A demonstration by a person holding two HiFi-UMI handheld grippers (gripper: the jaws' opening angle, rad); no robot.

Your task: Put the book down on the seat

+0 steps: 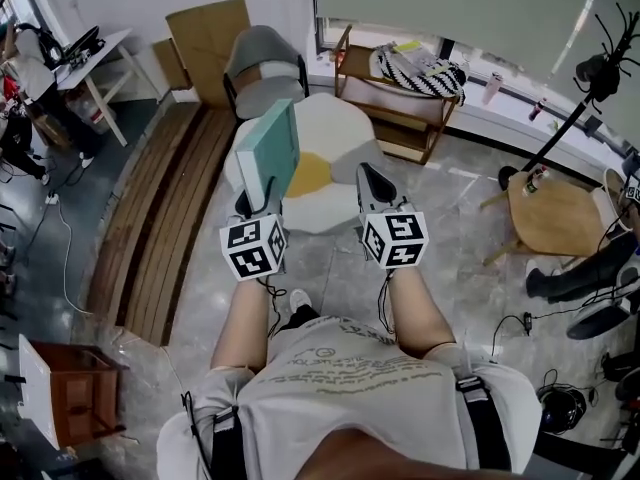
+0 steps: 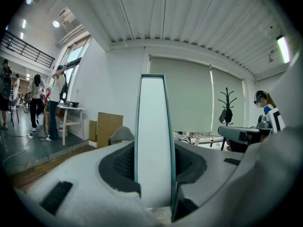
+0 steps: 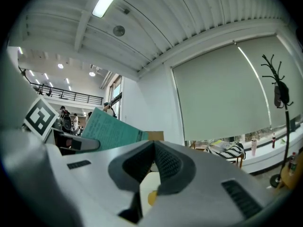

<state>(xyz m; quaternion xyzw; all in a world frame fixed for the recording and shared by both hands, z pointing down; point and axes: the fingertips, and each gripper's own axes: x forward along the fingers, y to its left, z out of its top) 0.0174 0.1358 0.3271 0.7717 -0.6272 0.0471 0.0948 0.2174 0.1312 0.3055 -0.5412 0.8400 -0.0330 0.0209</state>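
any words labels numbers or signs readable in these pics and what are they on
No text here reads clearly.
book: lines of print on its teal cover, too blurred to read.
shirt: faint print across the chest, too small to read.
marker cubes: black-and-white square patterns only, no words.

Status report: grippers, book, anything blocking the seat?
Left gripper clamped on book, held upright, not yet on seat. Right gripper shut, empty. Nothing on seat.
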